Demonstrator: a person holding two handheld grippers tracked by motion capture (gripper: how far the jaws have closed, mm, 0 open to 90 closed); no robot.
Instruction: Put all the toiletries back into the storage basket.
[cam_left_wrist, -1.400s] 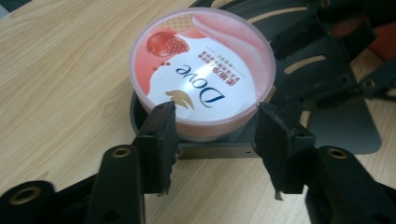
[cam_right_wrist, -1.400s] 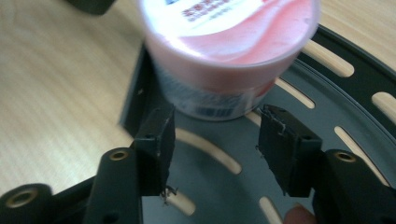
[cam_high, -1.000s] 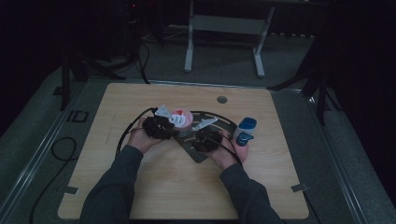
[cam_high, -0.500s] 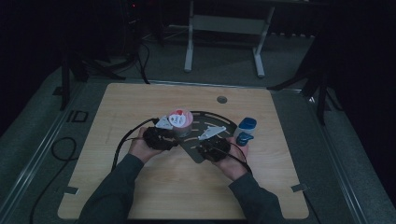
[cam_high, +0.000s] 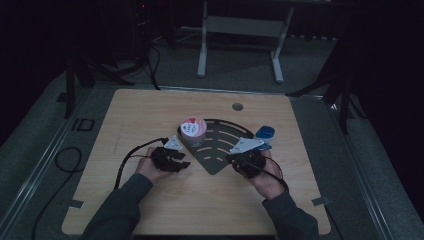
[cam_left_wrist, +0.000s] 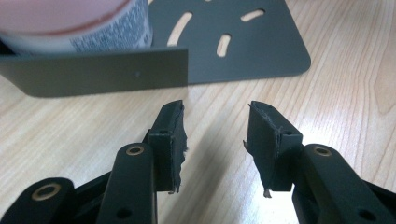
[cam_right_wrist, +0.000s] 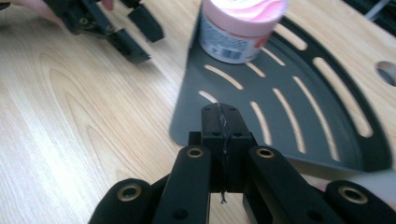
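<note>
pink-lidded round tub (cam_high: 192, 131) on slotted fan-shaped metal tray (cam_high: 225, 150); left gripper (cam_left_wrist: 215, 130) jaws apart, empty; right gripper (cam_right_wrist: 220, 116) jaws closed.

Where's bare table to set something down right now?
Free: the wide strip between the tub and the table's far edge, and the near wood between both forearms. Crowded: the slotted tray with the left gripper, right gripper and blue objects.

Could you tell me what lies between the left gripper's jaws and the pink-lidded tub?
In the left gripper view, bare wood, then the dark slotted tray's raised wall separate the left gripper from the tub.
</note>
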